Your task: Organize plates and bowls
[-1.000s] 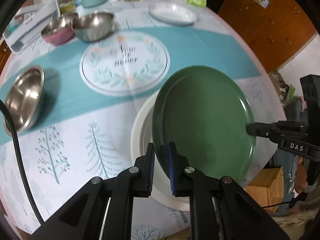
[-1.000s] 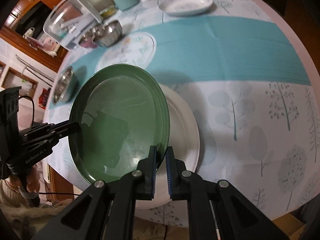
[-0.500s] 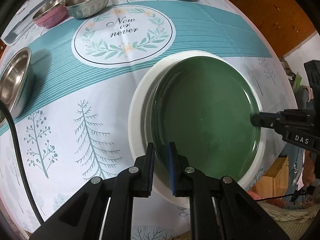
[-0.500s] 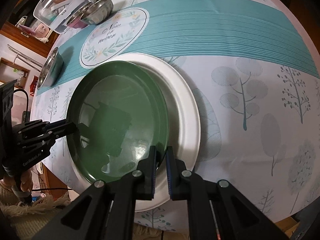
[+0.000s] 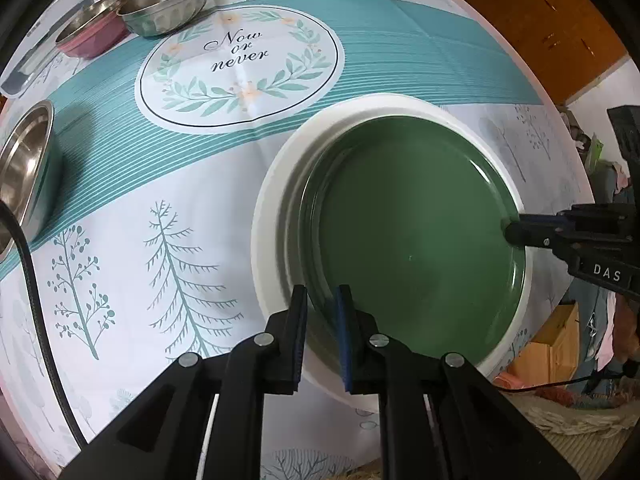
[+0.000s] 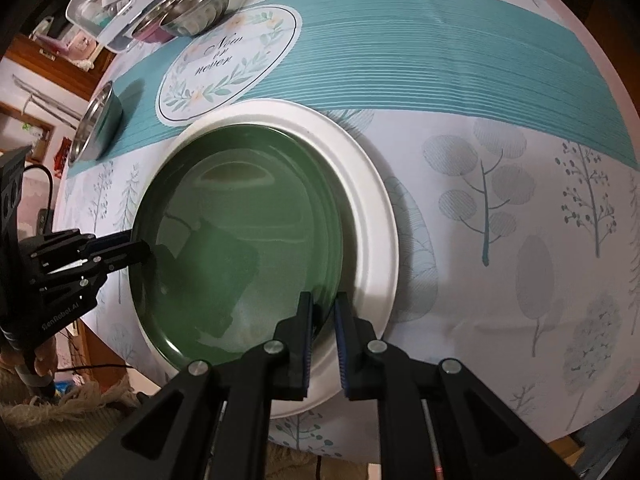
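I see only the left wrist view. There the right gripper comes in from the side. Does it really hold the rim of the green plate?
Observer: Yes. In the right wrist view the right gripper has the rim of the green plate between its fingers, one inside, one outside.
Operator: What lies under the outer finger?
Observer: The broad rim of the white plate.
Operator: Is anything beside the far steel bowls?
Observer: A clear container stands next to the far steel bowls.
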A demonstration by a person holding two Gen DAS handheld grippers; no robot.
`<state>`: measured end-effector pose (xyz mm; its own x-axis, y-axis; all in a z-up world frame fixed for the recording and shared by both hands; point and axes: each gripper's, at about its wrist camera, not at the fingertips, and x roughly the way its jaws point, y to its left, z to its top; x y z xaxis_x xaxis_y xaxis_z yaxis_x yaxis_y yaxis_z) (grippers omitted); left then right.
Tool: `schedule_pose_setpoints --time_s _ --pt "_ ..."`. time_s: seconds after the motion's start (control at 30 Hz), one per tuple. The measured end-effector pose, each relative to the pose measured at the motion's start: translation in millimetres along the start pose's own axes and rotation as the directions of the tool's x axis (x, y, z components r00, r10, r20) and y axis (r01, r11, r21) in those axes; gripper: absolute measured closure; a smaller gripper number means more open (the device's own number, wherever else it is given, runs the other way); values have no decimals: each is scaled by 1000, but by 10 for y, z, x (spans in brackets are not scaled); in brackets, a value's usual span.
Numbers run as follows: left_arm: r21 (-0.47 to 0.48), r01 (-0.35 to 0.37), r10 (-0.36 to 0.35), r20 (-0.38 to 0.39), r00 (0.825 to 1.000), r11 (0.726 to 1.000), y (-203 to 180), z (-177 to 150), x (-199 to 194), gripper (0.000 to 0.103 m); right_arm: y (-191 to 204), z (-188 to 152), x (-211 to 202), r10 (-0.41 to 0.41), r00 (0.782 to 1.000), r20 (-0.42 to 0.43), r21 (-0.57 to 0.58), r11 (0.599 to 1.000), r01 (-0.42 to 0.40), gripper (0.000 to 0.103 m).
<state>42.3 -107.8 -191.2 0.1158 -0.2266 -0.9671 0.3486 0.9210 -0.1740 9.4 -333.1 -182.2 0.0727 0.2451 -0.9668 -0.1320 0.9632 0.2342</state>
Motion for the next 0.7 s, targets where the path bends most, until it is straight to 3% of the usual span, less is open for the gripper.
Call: schedule_pose_setpoints --time_s 0.43,0.6,0.7 --pt "8 -11 11 28 1000 1000 10 -34 -189 70 118 -26 -170 -20 1000 15 -68 997 21 87" --pt "18 -29 28 51 998 999 -32 -40 -280 68 149 -49 -180 -19 1000 11 -78 997 20 87" --pt "22 -43 42 65 997 999 -66 -30 -328 61 166 -61 -198 -21 1000 12 -87 996 22 87"
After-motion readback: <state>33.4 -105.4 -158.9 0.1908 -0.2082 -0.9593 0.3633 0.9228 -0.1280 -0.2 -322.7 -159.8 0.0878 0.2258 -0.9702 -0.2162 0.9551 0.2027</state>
